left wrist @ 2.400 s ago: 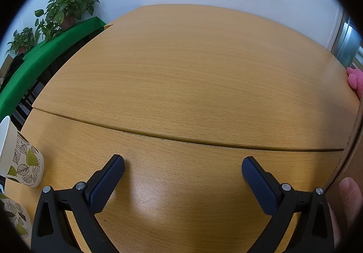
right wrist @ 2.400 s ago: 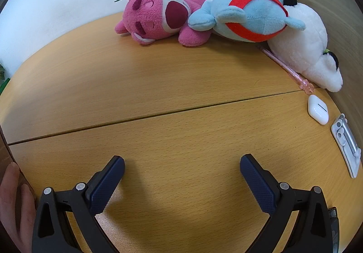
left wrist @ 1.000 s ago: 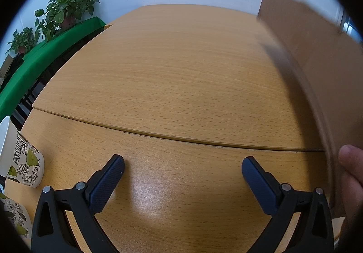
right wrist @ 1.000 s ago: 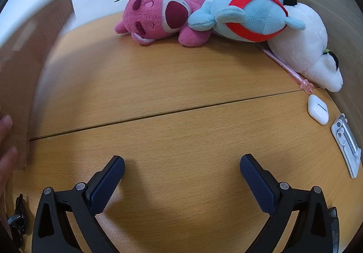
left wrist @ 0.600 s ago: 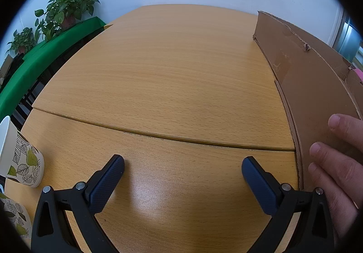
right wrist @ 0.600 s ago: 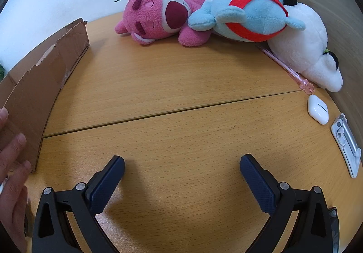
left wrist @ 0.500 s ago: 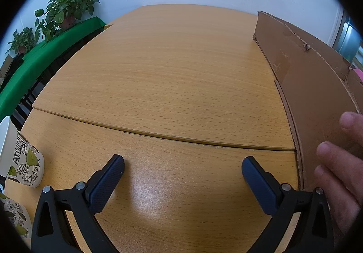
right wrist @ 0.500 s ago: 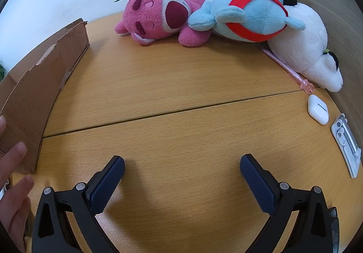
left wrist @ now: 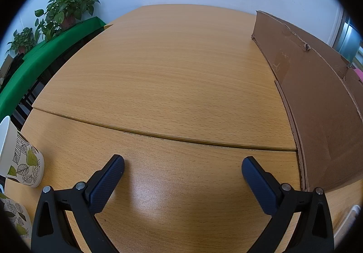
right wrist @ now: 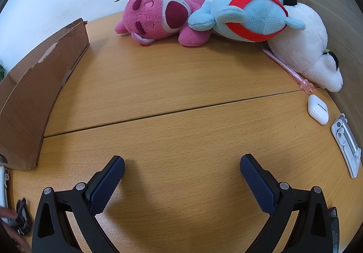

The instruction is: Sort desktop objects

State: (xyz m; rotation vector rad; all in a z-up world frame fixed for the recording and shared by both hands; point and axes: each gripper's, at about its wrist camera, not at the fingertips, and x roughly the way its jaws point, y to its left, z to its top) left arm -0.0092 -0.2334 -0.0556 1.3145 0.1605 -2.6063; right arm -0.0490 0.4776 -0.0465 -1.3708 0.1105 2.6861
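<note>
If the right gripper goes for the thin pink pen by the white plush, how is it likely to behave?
The pink pen looks thin and round, so it would probably roll if nudged sideways. It lies flat on the table against the white plush, likely leaving little room for the fingers. Its clear plastic looks smooth, possibly slippery.

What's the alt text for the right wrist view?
The open right claw hovers empty over a wooden table. Pink, blue and white plush toys lie at the far edge, with a pink pen and white earbud case at right and a cardboard box at left.
</note>
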